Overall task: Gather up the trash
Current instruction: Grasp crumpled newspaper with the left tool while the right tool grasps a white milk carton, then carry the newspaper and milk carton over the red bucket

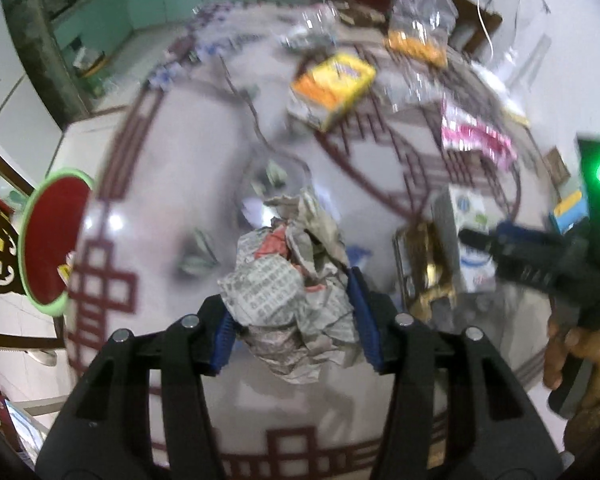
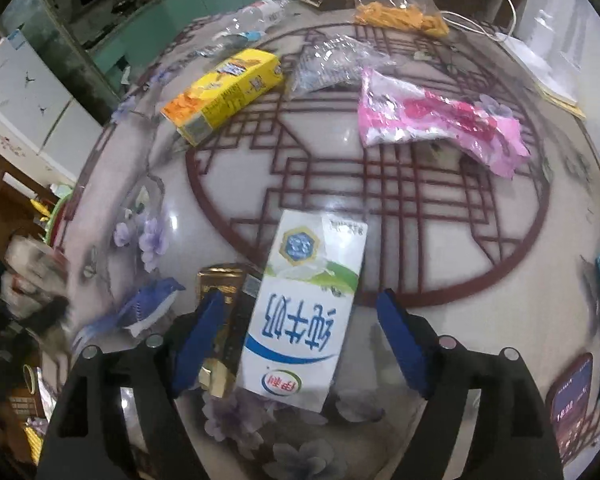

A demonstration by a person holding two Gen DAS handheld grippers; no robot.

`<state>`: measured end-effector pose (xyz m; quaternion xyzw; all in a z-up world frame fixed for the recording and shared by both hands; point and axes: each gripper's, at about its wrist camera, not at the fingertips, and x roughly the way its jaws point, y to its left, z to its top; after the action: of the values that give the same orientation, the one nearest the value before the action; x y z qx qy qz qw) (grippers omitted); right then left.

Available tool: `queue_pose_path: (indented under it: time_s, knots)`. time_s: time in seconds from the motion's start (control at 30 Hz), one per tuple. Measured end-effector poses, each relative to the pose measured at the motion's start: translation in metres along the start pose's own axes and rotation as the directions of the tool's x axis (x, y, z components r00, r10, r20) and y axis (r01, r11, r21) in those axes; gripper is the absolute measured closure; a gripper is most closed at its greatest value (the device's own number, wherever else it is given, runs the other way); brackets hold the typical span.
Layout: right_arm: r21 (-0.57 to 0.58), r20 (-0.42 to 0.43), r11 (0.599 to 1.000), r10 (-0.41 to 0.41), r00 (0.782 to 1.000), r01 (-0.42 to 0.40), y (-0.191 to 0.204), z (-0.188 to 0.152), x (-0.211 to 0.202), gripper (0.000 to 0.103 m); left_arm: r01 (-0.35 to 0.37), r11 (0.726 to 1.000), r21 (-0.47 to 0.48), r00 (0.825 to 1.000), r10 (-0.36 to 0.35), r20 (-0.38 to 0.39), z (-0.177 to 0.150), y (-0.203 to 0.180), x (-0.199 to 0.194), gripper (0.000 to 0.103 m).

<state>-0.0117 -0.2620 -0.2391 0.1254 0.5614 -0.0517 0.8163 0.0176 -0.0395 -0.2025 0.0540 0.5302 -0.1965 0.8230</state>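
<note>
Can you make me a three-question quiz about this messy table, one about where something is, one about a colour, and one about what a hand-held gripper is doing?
1. Where is the white milk carton?
A. Lying between the open fingers of the right hand-held gripper
B. Standing upright at the far edge of the table
C. On top of the yellow box

2. What colour is the crinkly wrapper on the lattice pattern of the table?
A. Green
B. Pink
C. Black

3. What is the left hand-held gripper doing?
A. Hanging open and empty
B. Pinching a plastic bottle
C. Shut on a crumpled newspaper ball

Answers: 1 A, the carton lies flat between the two blue pads, untouched. 2 B, the wrapper is bright pink. 3 C, both pads press the paper wad from either side.
</note>
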Motion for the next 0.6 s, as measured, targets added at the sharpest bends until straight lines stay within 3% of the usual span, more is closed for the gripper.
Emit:
queue_pose_path:
  time_s: [0.2,0.27,0.3,0.6]
  knots:
    - [0.116,-0.075,0.993,0.026,0.997,-0.017,-0.014,-0.007,0.019,0.028,-0.017,0.999,-0.028,0.997,0.019,0.080,0.017,0.018,-0.027,0.053]
    - [0.138,-0.079,0.990,0.026,0.997,-0.015,-0.017,-0.008,0.022,0.047,-0.017,0.999,-0.037,0.995,0.020,0.099,0.023,0.024,-0.033,0.053]
    - [0.146,-0.079,0.989,0.027,0.996,-0.015,-0.017,-0.008,0.022,0.048,-0.017,0.999,-0.042,0.993,0.022,0.112,0.026,0.028,-0.038,0.053]
    - [0.099,0.062,0.995,0.019,0.998,-0.025,0.010,0.021,-0.015,0.048,-0.024,0.998,-0.055,0.985,0.033,0.172,0.040,0.049,-0.062,0.053]
